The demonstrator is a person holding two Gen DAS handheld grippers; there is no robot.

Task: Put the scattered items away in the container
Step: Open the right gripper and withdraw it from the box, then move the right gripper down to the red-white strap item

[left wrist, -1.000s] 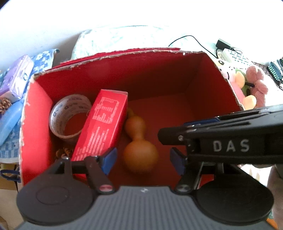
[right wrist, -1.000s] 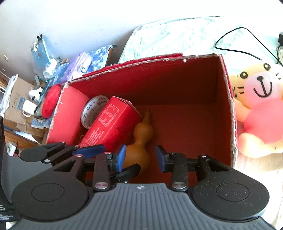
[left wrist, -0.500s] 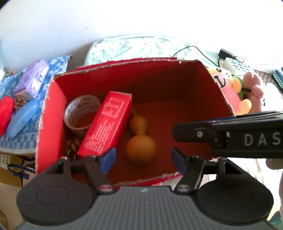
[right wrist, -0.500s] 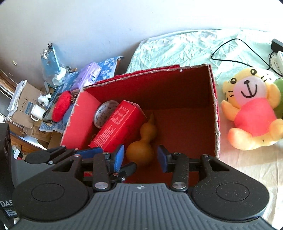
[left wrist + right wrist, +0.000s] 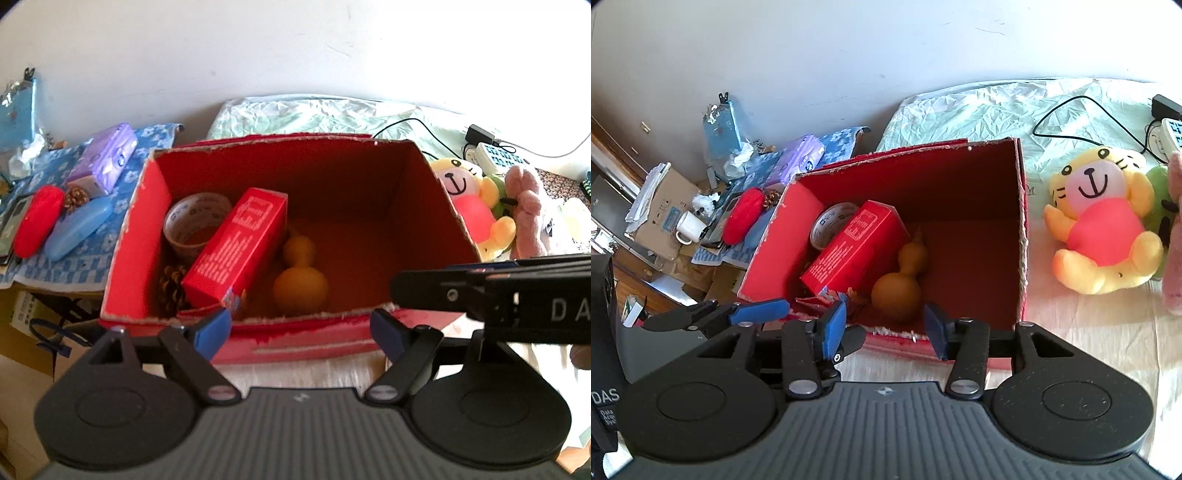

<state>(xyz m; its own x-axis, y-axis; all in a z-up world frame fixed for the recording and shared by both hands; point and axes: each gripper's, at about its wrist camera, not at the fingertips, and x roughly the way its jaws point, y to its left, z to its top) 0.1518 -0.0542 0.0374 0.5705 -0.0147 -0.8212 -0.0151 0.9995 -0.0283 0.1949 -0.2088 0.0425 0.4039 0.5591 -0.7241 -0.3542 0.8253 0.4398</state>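
The red cardboard box [image 5: 129, 258] stands open-topped on the pale cloth. Inside lie a red carton [image 5: 236, 251], a tape roll [image 5: 195, 218], a tan gourd [image 5: 299, 277] and a pine cone [image 5: 171, 288]. My left gripper [image 5: 299, 328] hovers above the box's near wall, jaws opening, nothing between them. My right gripper [image 5: 884, 328] hangs over the same near wall [image 5: 894, 334] of the box, jaws also opening and empty. From the right wrist I see the carton [image 5: 853, 247], the gourd [image 5: 901, 284] and the tape roll [image 5: 831, 221].
Right of the box lie a yellow plush tiger [image 5: 1100, 229] and a pink plush [image 5: 524, 214], with a black cable [image 5: 1071, 122] behind. On the blue flowered cloth at left sit a purple tissue pack [image 5: 103, 162], a red case [image 5: 37, 221], a blue case [image 5: 77, 229] and a pine cone [image 5: 75, 195].
Both grippers have drawn back and up out of the box, whose near wall now shows below them. Both pairs of jaws stand wider. The gourd stays on the box floor.
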